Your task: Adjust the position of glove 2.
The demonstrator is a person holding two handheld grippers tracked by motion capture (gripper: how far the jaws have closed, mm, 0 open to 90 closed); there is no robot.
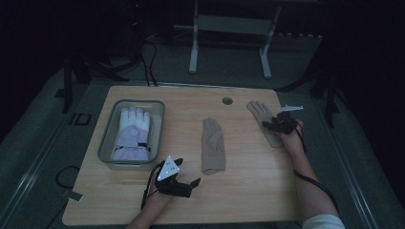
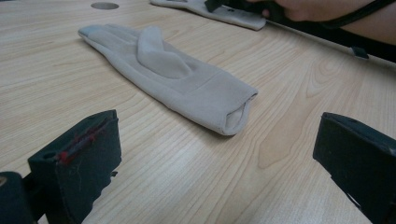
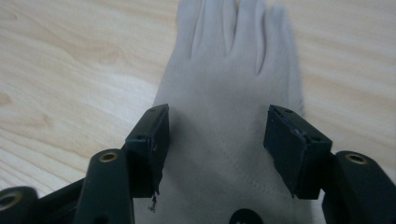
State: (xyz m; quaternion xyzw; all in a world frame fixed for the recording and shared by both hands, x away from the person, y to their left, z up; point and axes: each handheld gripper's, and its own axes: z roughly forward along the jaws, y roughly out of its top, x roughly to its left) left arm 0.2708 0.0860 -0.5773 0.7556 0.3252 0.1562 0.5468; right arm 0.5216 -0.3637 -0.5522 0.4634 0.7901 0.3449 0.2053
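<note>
Entry: right-hand pickup of a beige knit glove, far right of the pale wooden table (image 1: 248, 191).

Step in hand. You held the right gripper (image 1: 281, 123) low over the flat beige fabric glove at the far right (image 3: 233, 93). Its jaws stood apart over the glove's palm, either side of it, pads not yet pressing cloth. To do this well, you needed to lower until both pads met the fabric, then close on a pinch of the upper layer near the cuff, not the fingers, so the glove would hang straight when lifted. Judged from the right gripper view, the jaws sat square across the palm; closing too high would have slid off flat cloth.

Left gripper (image 1: 184, 183): jaws wide open, nothing between them, resting near the front edge and pointed at the second beige glove lying at mid-table (image 2: 177, 79).

Count.
- Beige fabric gloves: two, both flat on the table, well apart; one mid-table (image 1: 212, 143), one under your right gripper.
- White and lilac padded winter glove (image 1: 132, 133): one, lying inside the bin.
- Clear rectangular plastic bin (image 1: 107, 138): one, at the table's left.
- Hand-held grippers: two.
- Round cable hole in the tabletop (image 1: 227, 100): one, near the far edge.
</note>
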